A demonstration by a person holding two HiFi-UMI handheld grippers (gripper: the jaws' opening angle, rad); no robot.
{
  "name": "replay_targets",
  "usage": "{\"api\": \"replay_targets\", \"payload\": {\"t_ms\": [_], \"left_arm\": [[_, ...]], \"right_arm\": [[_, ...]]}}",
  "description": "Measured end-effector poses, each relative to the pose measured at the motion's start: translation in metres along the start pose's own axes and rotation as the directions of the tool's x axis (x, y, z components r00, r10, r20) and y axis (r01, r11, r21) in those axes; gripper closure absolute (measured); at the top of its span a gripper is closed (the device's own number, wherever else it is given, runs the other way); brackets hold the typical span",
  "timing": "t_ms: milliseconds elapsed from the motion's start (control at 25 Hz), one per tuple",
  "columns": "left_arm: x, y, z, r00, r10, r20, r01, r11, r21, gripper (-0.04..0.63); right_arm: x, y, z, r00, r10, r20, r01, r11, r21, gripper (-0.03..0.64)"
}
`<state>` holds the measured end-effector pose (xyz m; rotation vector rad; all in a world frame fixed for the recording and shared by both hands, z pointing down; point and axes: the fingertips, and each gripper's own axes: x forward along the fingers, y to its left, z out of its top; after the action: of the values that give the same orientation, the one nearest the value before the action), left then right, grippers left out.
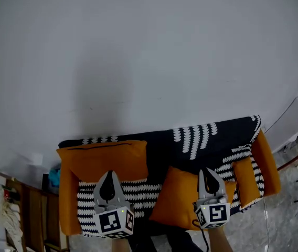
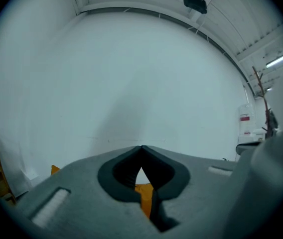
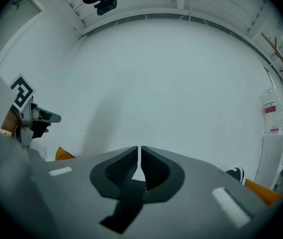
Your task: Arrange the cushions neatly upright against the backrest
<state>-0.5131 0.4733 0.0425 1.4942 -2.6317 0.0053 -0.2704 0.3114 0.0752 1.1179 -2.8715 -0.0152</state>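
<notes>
Three orange cushions sit on one sofa (image 1: 268, 161) draped in a black-and-white throw (image 1: 196, 138), with two grippers held in front of it. The left cushion (image 1: 103, 160) stands upright against the backrest. The left gripper (image 1: 108, 175) hangs before that cushion's lower edge, jaws pressed tip to tip and gripping nothing — only a sliver of orange shows behind them. The middle cushion (image 1: 176, 196) sits tilted on the seat. The right gripper (image 1: 206, 172), in front of its right edge, has its jaws all but together — a thin slit, empty. The right cushion (image 1: 246, 180) stands beside the right armrest.
</notes>
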Motion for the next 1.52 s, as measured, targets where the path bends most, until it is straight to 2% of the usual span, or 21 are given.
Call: {"api": "replay_targets", "payload": {"t_ms": [360, 680, 920, 1040, 1200, 1320, 1520], "left_arm": [[0.008, -0.025, 0.003, 0.999, -0.032, 0.0, 0.032, 0.999, 0.011, 0.591], [0.027, -0.097, -0.024, 0.992, -0.114, -0.055, 0.116, 0.993, 0.031, 0.589], [0.046, -0.159, -0.058, 0.973, -0.189, -0.129, 0.195, 0.98, 0.029, 0.478], [0.056, -0.185, -0.077, 0.957, -0.228, -0.177, 0.235, 0.972, 0.02, 0.384], [0.07, -0.212, -0.104, 0.928, -0.278, -0.248, 0.291, 0.957, 0.017, 0.313], [0.078, -0.228, -0.128, 0.898, -0.312, -0.309, 0.333, 0.943, 0.014, 0.273], [0.089, -0.242, -0.18, 0.837, -0.348, -0.423, 0.388, 0.922, 0.007, 0.238]], "right_arm": [[-0.013, -0.033, 0.006, 0.998, -0.059, 0.008, 0.059, 0.998, 0.009, 0.586], [-0.046, -0.119, -0.017, 0.989, -0.147, -0.023, 0.147, 0.989, 0.013, 0.576], [-0.077, -0.189, -0.054, 0.98, -0.166, -0.109, 0.171, 0.984, 0.044, 0.472], [-0.088, -0.216, -0.076, 0.974, -0.158, -0.163, 0.167, 0.985, 0.044, 0.408], [-0.103, -0.241, -0.107, 0.957, -0.156, -0.244, 0.173, 0.984, 0.051, 0.342], [-0.113, -0.255, -0.135, 0.94, -0.16, -0.301, 0.188, 0.98, 0.065, 0.311], [-0.126, -0.268, -0.19, 0.899, -0.17, -0.405, 0.237, 0.964, 0.122, 0.285]]}}
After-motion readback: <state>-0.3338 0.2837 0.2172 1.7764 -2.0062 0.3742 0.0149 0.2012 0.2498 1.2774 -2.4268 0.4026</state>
